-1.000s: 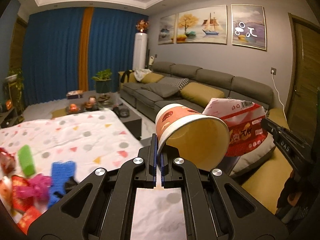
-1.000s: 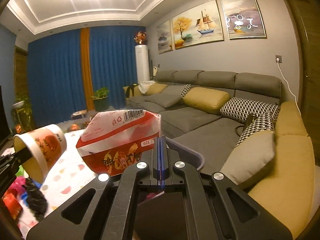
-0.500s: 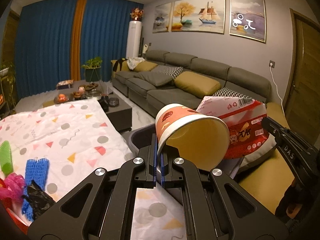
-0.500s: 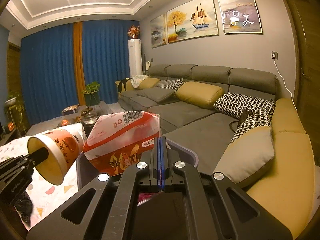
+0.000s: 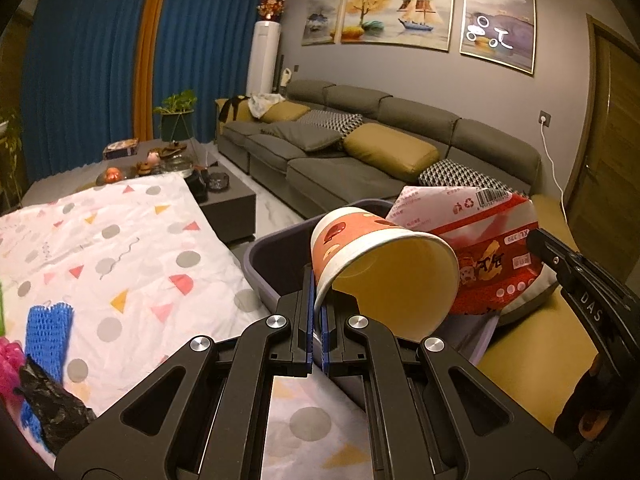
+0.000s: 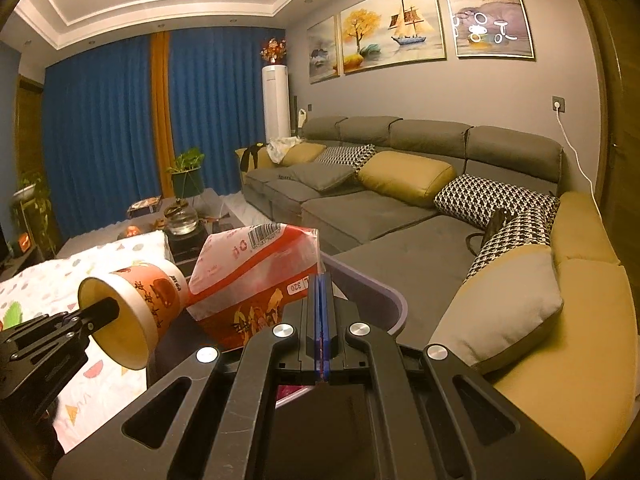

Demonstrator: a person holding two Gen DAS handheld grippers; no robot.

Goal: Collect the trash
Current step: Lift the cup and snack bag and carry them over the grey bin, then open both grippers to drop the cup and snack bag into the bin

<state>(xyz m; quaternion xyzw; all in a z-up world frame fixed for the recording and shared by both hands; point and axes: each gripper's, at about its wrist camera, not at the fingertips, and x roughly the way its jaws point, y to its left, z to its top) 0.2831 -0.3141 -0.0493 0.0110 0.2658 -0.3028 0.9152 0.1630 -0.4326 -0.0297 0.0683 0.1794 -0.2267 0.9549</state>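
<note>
My left gripper [image 5: 318, 300] is shut on the rim of an orange and white paper cup [image 5: 360, 240], which lies tilted with its mouth toward the camera, above a grey-purple bin [image 5: 276, 256]. My right gripper [image 6: 322, 300] is shut on the edge of a red and white snack bag [image 6: 256, 276], held over the same bin [image 6: 372, 292]. In the right wrist view the paper cup [image 6: 152, 292] hangs just left of the bag on the left gripper's fingers [image 6: 100, 312]. In the left wrist view the snack bag [image 5: 480, 236] sits right behind the cup.
A patterned white cloth [image 5: 120, 248] covers the surface at left, with a blue net [image 5: 48, 324], pink scraps [image 5: 10, 364] and a black bag [image 5: 48, 400] on it. A grey sofa [image 6: 400, 208] with cushions lies behind the bin. A dark coffee table [image 5: 224, 200] stands beyond.
Both grippers moved forward and lower toward the bin, carrying the cup and the bag. The bin's rim now shows under them, and the trash on the cloth slid left and back.
</note>
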